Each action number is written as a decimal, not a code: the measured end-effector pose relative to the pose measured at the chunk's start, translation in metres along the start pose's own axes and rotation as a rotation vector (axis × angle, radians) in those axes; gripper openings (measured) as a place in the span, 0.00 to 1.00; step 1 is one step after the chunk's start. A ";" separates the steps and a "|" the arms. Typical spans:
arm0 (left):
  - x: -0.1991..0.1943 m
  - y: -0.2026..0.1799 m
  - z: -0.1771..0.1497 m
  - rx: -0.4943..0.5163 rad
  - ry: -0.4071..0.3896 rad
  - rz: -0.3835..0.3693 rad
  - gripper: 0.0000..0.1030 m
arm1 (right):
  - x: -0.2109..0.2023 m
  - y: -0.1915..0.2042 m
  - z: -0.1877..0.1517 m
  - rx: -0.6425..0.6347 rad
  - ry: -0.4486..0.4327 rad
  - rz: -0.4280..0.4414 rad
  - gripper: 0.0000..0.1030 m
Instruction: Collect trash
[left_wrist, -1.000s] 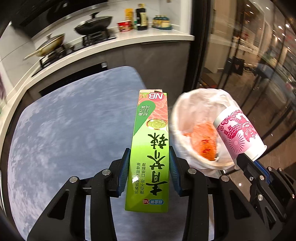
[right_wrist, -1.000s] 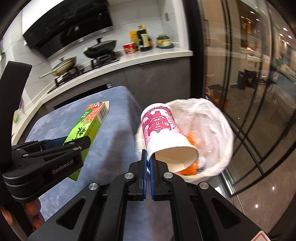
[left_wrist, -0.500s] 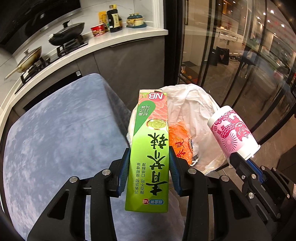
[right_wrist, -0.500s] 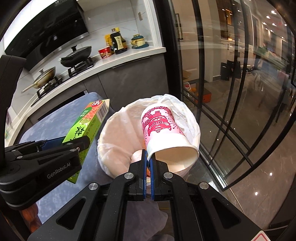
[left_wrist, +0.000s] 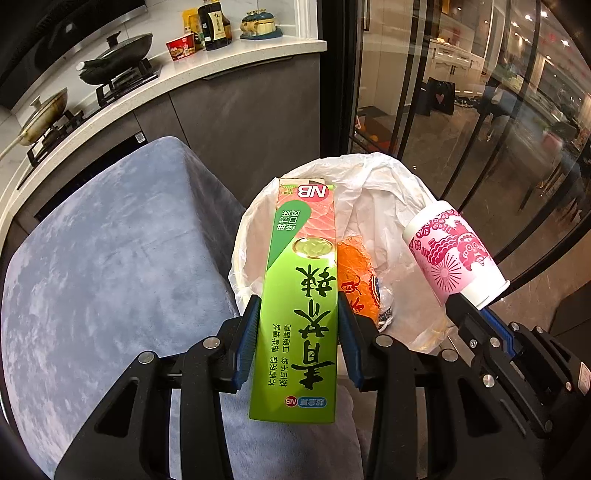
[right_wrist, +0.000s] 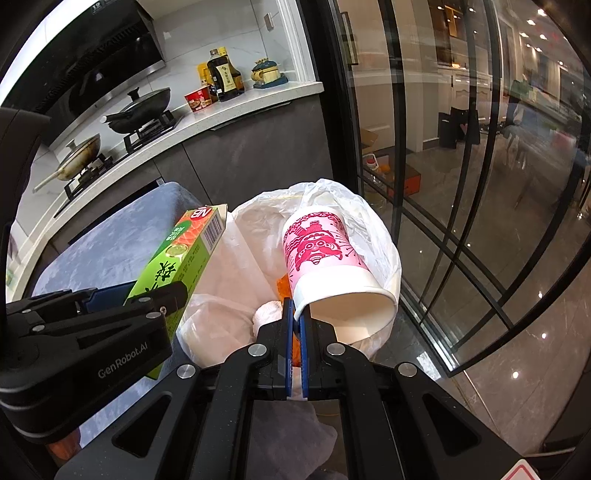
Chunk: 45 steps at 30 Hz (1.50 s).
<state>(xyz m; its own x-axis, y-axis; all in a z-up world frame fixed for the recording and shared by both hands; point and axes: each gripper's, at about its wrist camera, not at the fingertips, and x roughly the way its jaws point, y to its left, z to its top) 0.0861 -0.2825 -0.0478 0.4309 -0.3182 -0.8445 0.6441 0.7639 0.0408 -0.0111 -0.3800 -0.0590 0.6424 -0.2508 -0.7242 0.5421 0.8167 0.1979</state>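
done: orange wrapper (left_wrist: 356, 284) already in bin (left_wrist: 251, 236)
left claw (left_wrist: 297, 332): i grip box (left_wrist: 301, 295) over bin
right claw (right_wrist: 295, 325): pinching cup (right_wrist: 325, 266) rim over bin
left: drop both

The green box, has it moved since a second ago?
Yes. The green box, once over the blue table, now hangs over the lined bin, carried rightward.
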 end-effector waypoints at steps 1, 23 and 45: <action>0.001 0.000 0.001 -0.002 0.001 0.000 0.37 | 0.002 0.000 0.001 0.002 0.002 0.001 0.03; -0.014 0.029 0.006 -0.059 -0.050 0.050 0.67 | -0.015 0.006 0.008 -0.007 -0.050 -0.017 0.46; -0.076 0.051 -0.033 -0.063 -0.109 0.111 0.90 | -0.080 0.024 -0.006 -0.057 -0.072 -0.068 0.75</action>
<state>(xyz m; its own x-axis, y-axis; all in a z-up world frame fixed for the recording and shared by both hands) 0.0649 -0.2009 0.0006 0.5653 -0.2863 -0.7736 0.5492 0.8304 0.0940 -0.0523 -0.3376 -0.0003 0.6435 -0.3415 -0.6850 0.5554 0.8242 0.1109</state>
